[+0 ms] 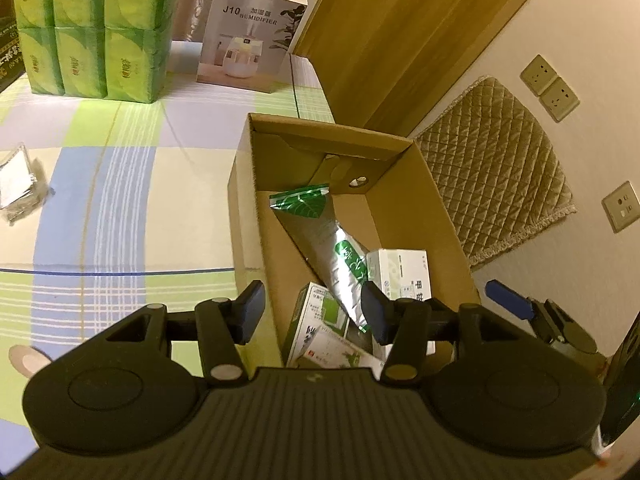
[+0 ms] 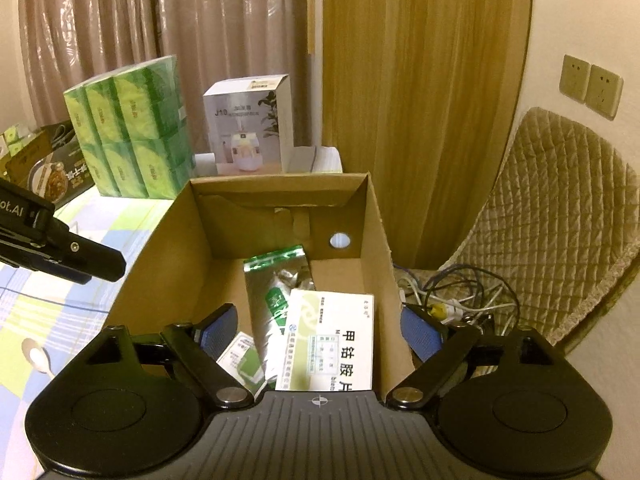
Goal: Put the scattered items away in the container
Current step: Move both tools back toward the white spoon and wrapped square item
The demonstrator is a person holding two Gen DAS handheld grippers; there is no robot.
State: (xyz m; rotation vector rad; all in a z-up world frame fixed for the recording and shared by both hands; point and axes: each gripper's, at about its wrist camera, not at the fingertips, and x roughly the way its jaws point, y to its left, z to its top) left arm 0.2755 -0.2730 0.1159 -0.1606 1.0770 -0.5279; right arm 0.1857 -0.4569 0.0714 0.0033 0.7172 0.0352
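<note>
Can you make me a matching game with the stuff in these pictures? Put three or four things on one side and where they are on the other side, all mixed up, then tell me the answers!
Things:
1. silver-green foil pouch
2. humidifier box
3. green tissue packs
4. tangled cables

Places:
A. on the floor beside the cardboard box, near the quilted cushion
B. inside the cardboard box, with the medicine boxes
C. stacked at the back of the checked cloth
D. standing upright on the table, next to the wooden panel

Answers: 1-B, 2-D, 3-C, 4-A
</note>
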